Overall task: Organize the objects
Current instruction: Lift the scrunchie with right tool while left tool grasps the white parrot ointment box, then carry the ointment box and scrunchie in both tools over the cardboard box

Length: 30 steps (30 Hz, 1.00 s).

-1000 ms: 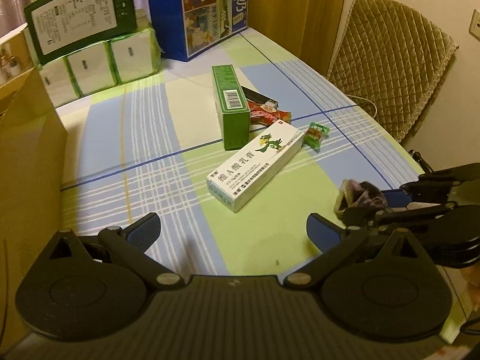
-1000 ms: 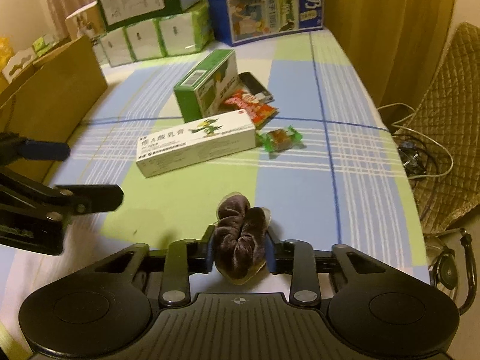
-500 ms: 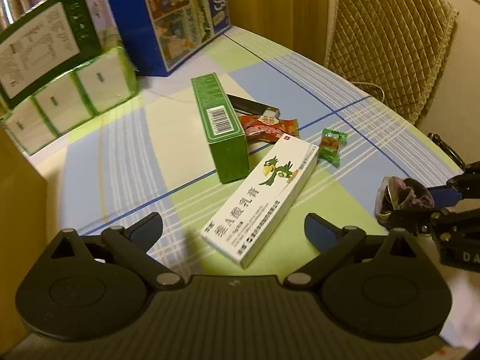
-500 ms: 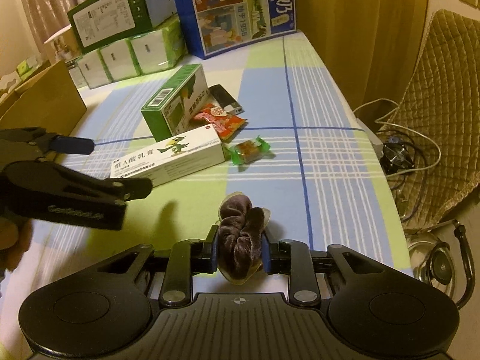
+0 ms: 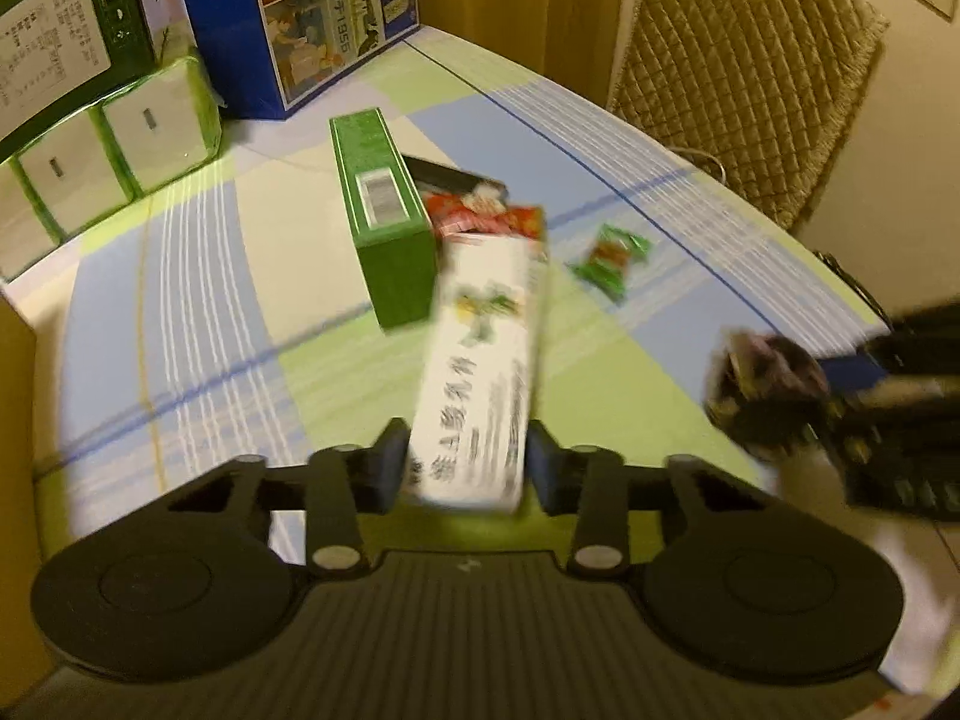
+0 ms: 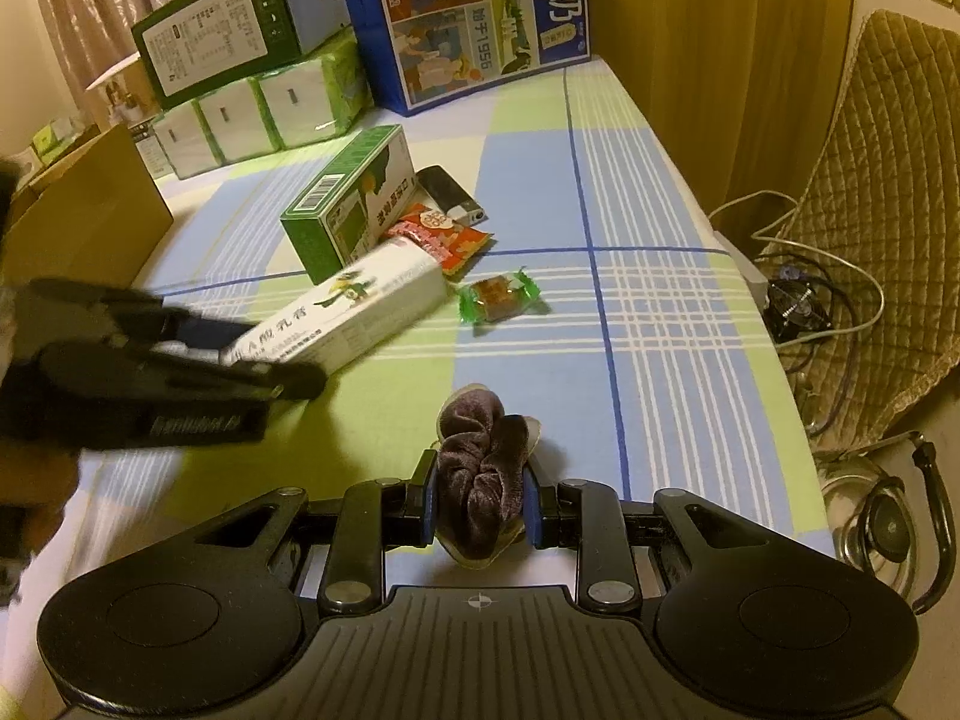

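With the left gripper (image 5: 465,468) pinching the white box (image 5: 480,372) by its near end at lower centre, lift it level while the right gripper (image 6: 478,513) pinches the scrunchie (image 6: 480,480).

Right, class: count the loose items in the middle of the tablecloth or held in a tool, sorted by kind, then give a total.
Cartons: 2, white carton, green carton
Wrapped snacks: 2, red packet, green candy
Lighter: 1
Scrunchie: 1
Total: 6
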Motion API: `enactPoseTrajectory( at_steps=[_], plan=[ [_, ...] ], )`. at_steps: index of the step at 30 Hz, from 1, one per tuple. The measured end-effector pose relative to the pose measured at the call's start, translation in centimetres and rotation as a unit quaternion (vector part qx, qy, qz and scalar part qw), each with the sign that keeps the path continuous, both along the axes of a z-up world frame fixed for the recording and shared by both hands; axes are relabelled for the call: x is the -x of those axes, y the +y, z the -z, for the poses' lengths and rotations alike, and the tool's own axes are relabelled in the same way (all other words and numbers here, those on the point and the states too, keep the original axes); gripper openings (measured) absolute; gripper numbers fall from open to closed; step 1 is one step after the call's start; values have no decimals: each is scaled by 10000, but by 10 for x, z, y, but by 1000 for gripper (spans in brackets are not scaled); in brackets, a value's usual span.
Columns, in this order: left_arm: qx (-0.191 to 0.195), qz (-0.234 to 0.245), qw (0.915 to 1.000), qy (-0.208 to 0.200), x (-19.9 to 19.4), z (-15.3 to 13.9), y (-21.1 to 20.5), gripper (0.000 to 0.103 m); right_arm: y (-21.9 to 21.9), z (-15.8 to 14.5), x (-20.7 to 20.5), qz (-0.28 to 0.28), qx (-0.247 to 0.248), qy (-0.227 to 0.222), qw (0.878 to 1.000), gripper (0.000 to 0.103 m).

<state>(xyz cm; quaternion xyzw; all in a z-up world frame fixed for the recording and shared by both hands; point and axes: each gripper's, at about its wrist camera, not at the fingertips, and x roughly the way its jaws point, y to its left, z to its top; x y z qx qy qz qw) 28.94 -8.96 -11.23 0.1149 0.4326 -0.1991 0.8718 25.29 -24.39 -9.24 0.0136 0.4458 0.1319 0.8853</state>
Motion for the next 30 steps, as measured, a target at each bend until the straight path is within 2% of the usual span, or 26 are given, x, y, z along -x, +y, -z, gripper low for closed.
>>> enactPoseTrajectory(
  at_steps=[4, 7, 10, 12, 21, 30],
  plan=[
    [61, -147, 9999, 4, 43, -1, 14, 33, 0, -2, 8, -4, -85, 43, 10000, 24],
    [-31, -182, 9998, -16, 78, -2, 24, 33, 0, -4, 15, -21, -131, 59, 9999, 24],
    [-71, -230, 9997, 45, 94, -5, 32, 34, 0, -5, 23, -35, -160, 84, 9998, 24],
    [-62, -250, 9997, 36, 94, -5, 34, 38, 0, -4, 25, -16, -182, 112, 9998, 24],
    [8, -304, 9995, -48, 64, -5, 23, 38, 1, -7, 30, -40, -168, 152, 9997, 24],
    [-30, -261, 9996, 54, 56, -2, 19, 33, 9, -6, 28, -118, -131, 195, 9997, 24]
  ],
)
